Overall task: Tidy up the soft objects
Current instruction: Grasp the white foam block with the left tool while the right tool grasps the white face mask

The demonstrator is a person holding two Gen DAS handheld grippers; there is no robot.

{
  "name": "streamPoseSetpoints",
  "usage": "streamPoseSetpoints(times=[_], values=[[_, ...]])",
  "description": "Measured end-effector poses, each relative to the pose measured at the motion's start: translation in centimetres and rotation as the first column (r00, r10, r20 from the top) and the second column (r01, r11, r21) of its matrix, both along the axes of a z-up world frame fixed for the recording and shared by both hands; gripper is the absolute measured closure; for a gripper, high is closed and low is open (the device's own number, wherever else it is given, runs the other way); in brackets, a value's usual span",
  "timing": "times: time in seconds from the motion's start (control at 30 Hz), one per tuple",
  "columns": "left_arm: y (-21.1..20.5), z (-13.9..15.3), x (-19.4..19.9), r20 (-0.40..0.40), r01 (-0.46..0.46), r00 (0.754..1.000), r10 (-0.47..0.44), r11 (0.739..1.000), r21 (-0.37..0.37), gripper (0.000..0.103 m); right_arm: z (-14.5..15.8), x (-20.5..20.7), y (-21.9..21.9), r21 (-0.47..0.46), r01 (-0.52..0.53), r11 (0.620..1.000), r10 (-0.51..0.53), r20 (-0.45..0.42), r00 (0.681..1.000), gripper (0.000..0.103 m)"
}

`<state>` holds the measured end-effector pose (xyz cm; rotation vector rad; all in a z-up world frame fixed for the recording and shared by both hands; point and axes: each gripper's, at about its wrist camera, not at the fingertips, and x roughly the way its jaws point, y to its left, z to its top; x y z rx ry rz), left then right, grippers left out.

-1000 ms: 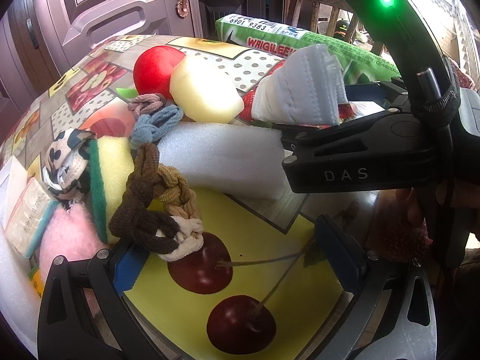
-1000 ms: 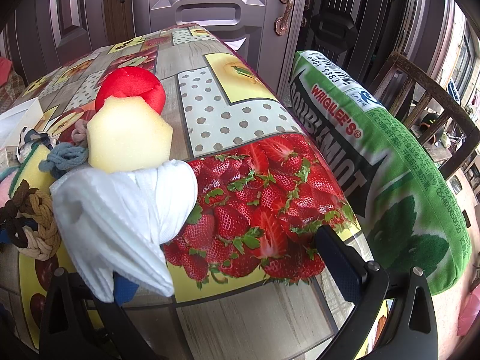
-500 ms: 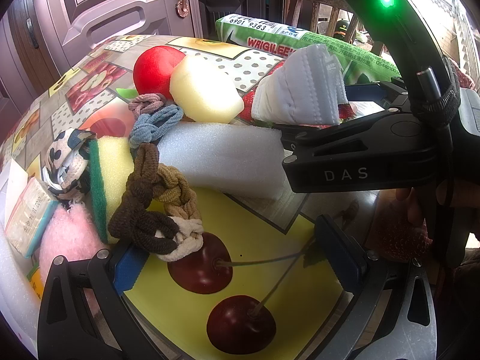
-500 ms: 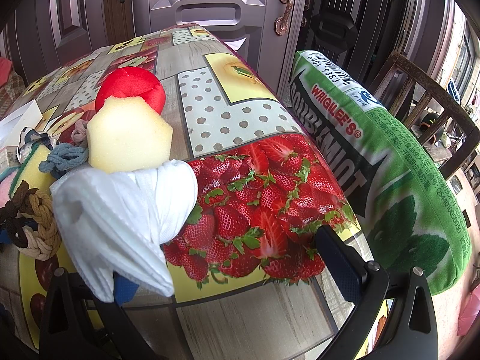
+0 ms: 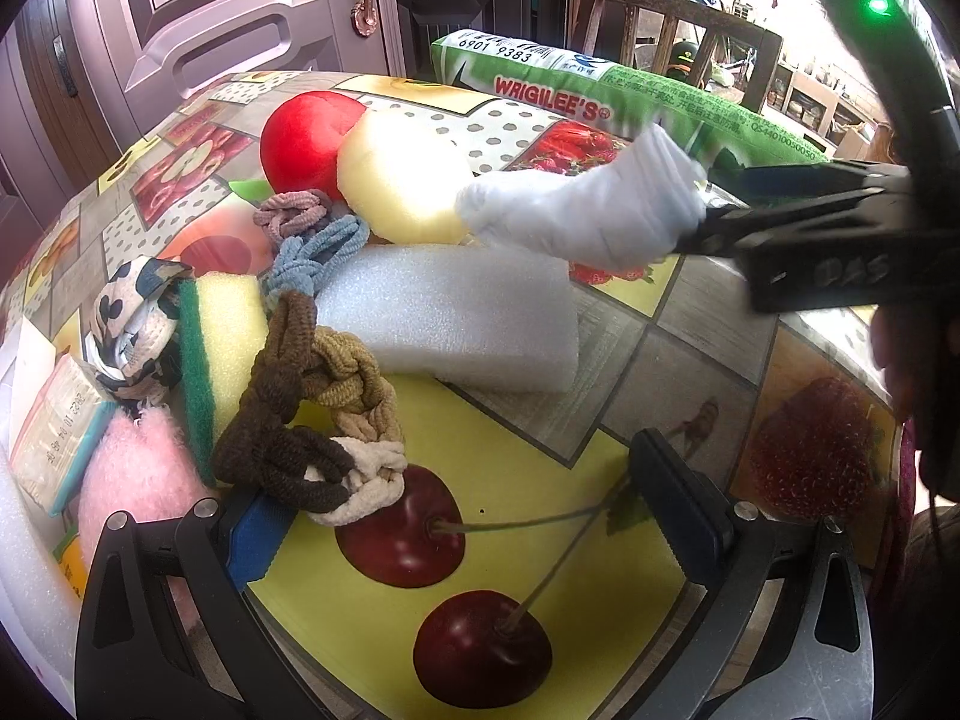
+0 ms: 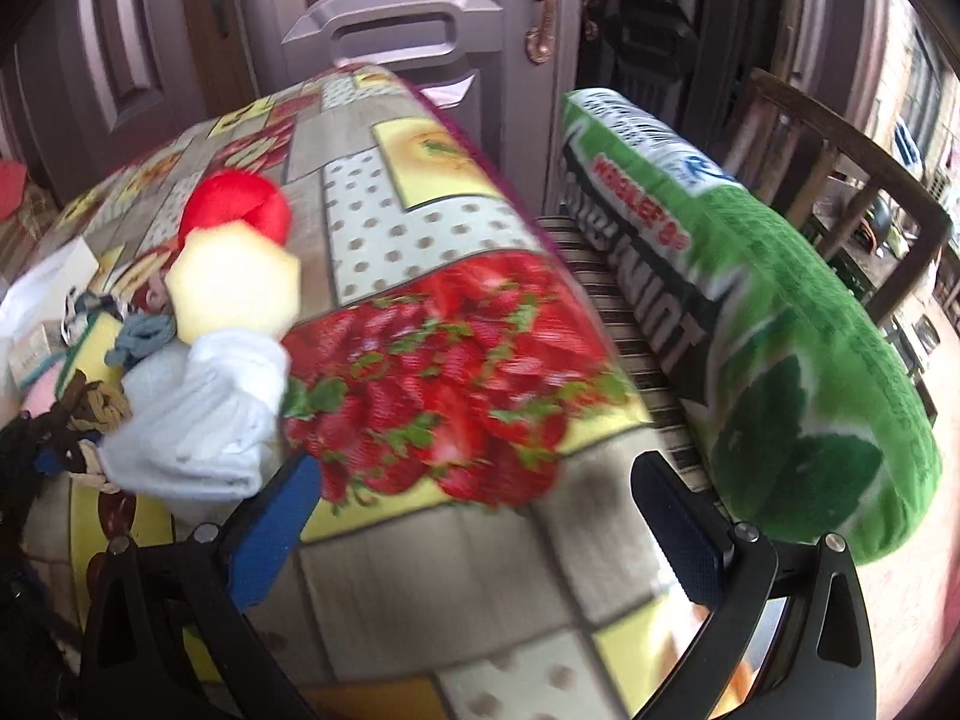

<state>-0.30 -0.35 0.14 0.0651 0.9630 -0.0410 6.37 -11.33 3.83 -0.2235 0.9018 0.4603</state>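
Note:
Soft things lie in a cluster on the fruit-print table [image 5: 678, 360]: a red ball [image 5: 306, 138], a pale yellow foam block [image 5: 396, 180], a white foam slab [image 5: 456, 318], a yellow-green sponge [image 5: 222, 330], braided brown hair ties [image 5: 300, 408], a blue tie [image 5: 318, 252] and a pink puff [image 5: 132, 474]. My left gripper [image 5: 474, 522] is open, its blue pad beside the brown ties. My right gripper [image 6: 480, 516] is open; a white folded cloth [image 6: 198, 414] rests against its left finger. In the left wrist view the cloth [image 5: 588, 210] sits off that gripper's tip, above the slab.
A green Wrigley's cushion [image 6: 774, 324] lies on a wooden chair [image 6: 864, 192] past the table's right edge. A patterned cloth [image 5: 132, 324] and a small packet [image 5: 54, 432] lie at the cluster's left. Doors [image 6: 384, 36] stand behind the table.
My right gripper has lifted and pulled back to the right; its view is blurred. The white cloth now sits lower and further left of its finger. My left gripper has not moved.

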Motion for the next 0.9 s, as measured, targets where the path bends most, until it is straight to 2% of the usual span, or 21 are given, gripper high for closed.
streamPoseSetpoints(times=[0.23,0.3,0.37,0.43,0.5,0.6,0.67,0.73,0.8,0.83,0.9], values=[[-0.1,0.1,0.0,-0.011,-0.014,1.000,0.014,1.000,-0.002,0.001,1.5,-0.2,-2.9,0.054,0.004,0.999,-0.003,-0.014,1.000,0.000],[-0.5,0.4,-0.4,-0.025,-0.018,1.000,0.018,0.999,-0.026,0.001,1.8,-0.1,-3.4,0.073,0.005,0.997,-0.004,-0.012,1.000,0.000],[-1.5,1.6,-1.8,-0.005,0.030,1.000,-0.030,0.997,-0.069,0.001,2.4,0.2,-3.9,0.104,0.000,0.995,0.000,-0.001,1.000,0.000],[-1.8,3.2,-3.3,0.032,0.042,0.999,-0.040,0.996,-0.078,0.001,3.1,0.4,-4.3,0.141,-0.003,0.990,0.000,0.024,1.000,0.000],[-1.1,5.9,-5.0,0.085,0.010,0.996,-0.001,0.995,-0.102,0.001,3.9,0.6,-4.1,0.155,-0.019,0.988,0.012,0.047,0.999,0.000],[2.5,9.8,-7.5,0.163,-0.135,0.974,0.159,0.979,-0.151,0.001,4.7,0.9,-3.0,0.161,-0.051,0.986,0.040,0.071,0.997,0.000],[5.7,11.4,-8.7,0.197,-0.285,0.930,0.310,0.947,-0.144,0.001,5.1,1.0,-2.0,0.169,-0.089,0.982,0.077,0.073,0.994,0.000],[9.7,11.8,-9.6,0.179,-0.466,0.856,0.485,0.874,-0.139,0.001,5.3,0.7,-0.9,0.173,-0.129,0.977,0.116,0.081,0.990,0.000],[12.6,11.1,-9.5,0.091,-0.562,0.806,0.585,0.805,-0.189,0.001,5.2,0.5,0.1,0.172,-0.160,0.972,0.149,0.078,0.986,0.000],[13.3,10.9,-9.4,0.066,-0.576,0.796,0.602,0.786,-0.222,0.001,5.0,0.4,0.5,0.171,-0.173,0.970,0.163,0.068,0.984,0.000],[13.8,10.3,-9.1,0.047,-0.586,0.788,0.614,0.771,-0.250,0.001,4.7,0.3,1.1,0.174,-0.186,0.967,0.179,0.056,0.982,0.000]])
